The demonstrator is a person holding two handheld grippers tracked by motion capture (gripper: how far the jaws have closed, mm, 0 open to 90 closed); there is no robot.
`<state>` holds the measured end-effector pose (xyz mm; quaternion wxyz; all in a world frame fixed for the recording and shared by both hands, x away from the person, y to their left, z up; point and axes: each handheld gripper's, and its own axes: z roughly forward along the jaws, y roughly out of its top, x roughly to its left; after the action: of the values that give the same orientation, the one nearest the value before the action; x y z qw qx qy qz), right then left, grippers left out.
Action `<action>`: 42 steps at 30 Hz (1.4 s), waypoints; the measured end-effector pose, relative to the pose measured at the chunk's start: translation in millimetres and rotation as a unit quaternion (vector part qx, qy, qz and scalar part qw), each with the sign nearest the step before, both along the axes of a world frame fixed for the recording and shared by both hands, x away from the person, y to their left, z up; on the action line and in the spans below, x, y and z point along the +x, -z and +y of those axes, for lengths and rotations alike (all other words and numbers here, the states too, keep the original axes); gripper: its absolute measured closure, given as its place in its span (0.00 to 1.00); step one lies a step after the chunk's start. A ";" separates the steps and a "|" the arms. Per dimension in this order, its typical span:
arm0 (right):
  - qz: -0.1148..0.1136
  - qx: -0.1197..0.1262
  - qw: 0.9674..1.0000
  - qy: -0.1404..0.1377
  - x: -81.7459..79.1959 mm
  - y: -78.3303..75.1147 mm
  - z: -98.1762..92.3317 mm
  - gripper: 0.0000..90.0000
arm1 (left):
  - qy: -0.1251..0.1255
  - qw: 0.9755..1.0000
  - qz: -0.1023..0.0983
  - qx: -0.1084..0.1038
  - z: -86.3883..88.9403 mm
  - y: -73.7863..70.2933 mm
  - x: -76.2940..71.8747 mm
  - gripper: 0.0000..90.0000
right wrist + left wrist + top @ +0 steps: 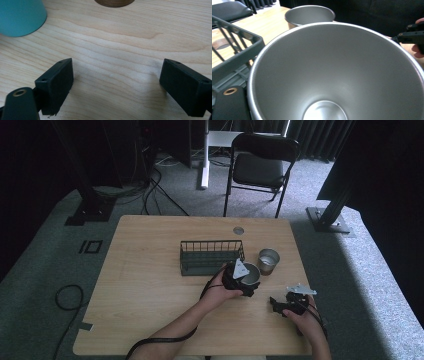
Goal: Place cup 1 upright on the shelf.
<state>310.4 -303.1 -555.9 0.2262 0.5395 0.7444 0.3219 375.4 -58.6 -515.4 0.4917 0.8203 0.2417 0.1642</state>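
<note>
A steel cup (252, 274) stands on the wooden table (150, 285) just in front of a dark wire rack (210, 256). My left gripper (241, 279) sits right over its near rim. In the left gripper view the steel cup (332, 75) is seen from above, empty. One black jaw stands far out at its lower left, and the pads are hidden. A second steel cup (268, 261) stands to the right of the rack, also seen behind the first as a steel cup (309, 15). My right gripper (275, 304) hovers low over bare wood near the front right, its own jaws (116, 85) wide apart and holding nothing.
A teal cup (20, 15) and a round brown wooden object (113, 2) lie ahead of the right gripper in its view. The table has a cable hole (238, 230) at the back. A folding chair (260, 165) stands beyond the table.
</note>
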 end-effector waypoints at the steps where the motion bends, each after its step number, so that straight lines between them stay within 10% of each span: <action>1: 0.000 0.000 1.000 0.000 0.0 0.0 0.0 0.13 | 0.000 1.000 0.002 -0.002 0.8 -0.5 0.5 0.15; 22: 0.000 0.000 1.000 0.001 0.0 0.0 0.1 0.13 | 0.028 0.999 -0.014 -0.031 19.5 -40.1 -14.1 0.15; 42: 0.000 0.000 1.000 0.000 0.1 0.0 0.1 0.13 | -0.002 0.998 -0.040 -0.047 46.9 -84.4 -3.4 0.15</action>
<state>310.5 -303.0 -555.9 0.2264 0.5396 0.7442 0.3219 372.0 -11.8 -431.0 0.5385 0.7886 0.2310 0.1867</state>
